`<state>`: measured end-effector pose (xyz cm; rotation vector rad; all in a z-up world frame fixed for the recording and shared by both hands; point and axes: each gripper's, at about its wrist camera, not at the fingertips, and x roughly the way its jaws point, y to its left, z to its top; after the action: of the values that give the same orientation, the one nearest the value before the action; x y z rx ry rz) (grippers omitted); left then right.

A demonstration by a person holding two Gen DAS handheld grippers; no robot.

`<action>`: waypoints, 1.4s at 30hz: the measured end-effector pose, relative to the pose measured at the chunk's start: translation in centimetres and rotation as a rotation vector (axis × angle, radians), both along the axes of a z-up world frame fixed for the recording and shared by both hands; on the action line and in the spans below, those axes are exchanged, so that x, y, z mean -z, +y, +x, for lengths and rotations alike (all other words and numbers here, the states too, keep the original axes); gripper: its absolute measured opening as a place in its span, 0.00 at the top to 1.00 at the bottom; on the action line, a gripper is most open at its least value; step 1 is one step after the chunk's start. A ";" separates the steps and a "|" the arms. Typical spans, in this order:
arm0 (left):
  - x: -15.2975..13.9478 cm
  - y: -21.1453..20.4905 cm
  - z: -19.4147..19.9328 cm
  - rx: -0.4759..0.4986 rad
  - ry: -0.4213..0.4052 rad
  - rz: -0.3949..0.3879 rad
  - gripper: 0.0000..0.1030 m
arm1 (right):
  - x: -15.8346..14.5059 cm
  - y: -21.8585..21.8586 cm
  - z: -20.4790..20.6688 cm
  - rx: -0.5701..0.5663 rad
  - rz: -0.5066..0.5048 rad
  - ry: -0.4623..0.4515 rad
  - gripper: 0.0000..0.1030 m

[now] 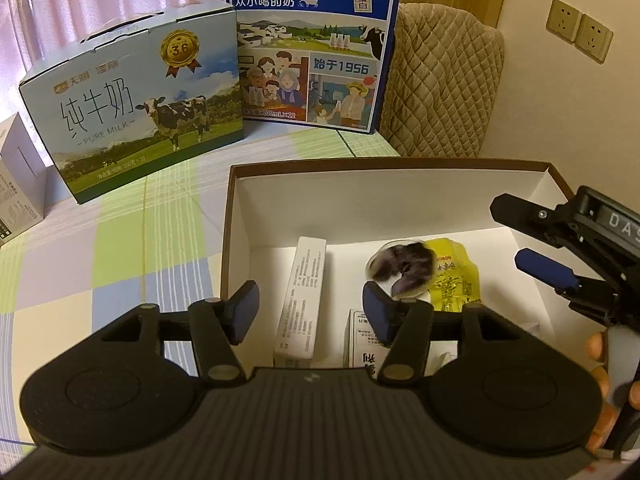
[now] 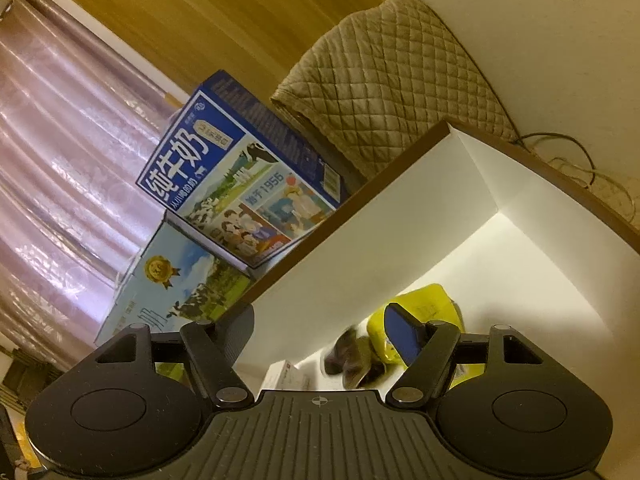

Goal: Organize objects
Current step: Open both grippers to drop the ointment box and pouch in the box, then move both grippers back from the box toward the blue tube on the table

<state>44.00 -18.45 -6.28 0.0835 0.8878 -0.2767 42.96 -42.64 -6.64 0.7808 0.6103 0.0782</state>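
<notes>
An open cardboard box [image 1: 229, 216] with a brown rim and white inside sits on the table. In it lie a long white carton [image 1: 302, 292], a small white carton [image 1: 358, 340], a yellow packet [image 1: 454, 280] and a blurred dark snack in clear wrap [image 1: 404, 266]. My left gripper [image 1: 311, 312] hovers open over the box's near left part, empty. My right gripper [image 1: 524, 238] reaches in from the right, open and empty. The right wrist view shows the right gripper [image 2: 320, 332] open above the dark snack [image 2: 352, 356], the yellow packet [image 2: 424, 300] and a white carton [image 2: 284, 376].
Two milk cases stand behind the box, a light blue one [image 1: 136, 108] and a dark blue one [image 1: 312, 48]. A quilted beige cover [image 1: 444, 84] drapes a chair at the back right. A white box [image 1: 20, 184] sits at the far left on the checked tablecloth [image 1: 120, 256].
</notes>
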 end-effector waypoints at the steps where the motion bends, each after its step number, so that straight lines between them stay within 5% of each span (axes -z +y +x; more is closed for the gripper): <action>1: 0.0 0.1 -0.1 -0.001 0.000 0.000 0.47 | 0.0 0.0 0.0 0.000 -0.007 0.008 0.33; 17: -1.2 2.2 -2.0 -0.028 0.020 -0.063 0.40 | 0.1 -1.0 -0.2 0.014 -0.015 0.092 0.32; 31: -6.5 9.1 -9.9 -0.119 -0.058 -0.117 0.33 | -4.4 2.6 -4.7 -0.110 -0.145 0.004 0.30; 42: -7.3 16.3 -16.8 -0.223 -0.073 -0.151 0.30 | -6.8 8.1 -11.2 -0.265 -0.229 -0.092 0.30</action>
<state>27.18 -2.14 1.04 -0.1439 0.7930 -0.1313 31.74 -34.52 0.18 0.4691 0.6205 0.2811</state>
